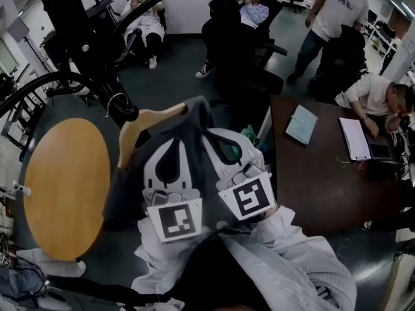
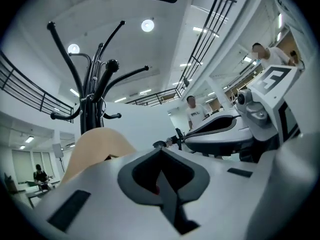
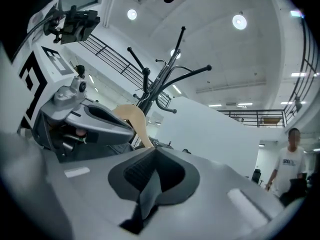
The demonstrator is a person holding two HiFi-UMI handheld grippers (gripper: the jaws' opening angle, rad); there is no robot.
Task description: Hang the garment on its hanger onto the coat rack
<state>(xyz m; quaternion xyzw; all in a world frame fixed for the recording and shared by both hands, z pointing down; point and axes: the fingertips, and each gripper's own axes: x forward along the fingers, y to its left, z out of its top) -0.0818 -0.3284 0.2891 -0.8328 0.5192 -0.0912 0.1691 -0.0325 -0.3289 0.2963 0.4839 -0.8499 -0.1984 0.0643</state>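
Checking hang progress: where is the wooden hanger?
Head view, left of centre: the wooden hanger pokes from the grey garment, above the left gripper, its hook beside the coat rack.

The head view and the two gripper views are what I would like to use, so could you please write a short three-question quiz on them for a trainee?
1. True or false: the hanger is made of black plastic.
2. In the head view, on which side of the hanger does the round table lie? A: left. B: right. C: directly below it.
3. In a few words: what does the right hand-held gripper pinch?

Key
1. False: it is light wood.
2. A.
3. A fold of grey cloth from the garment.
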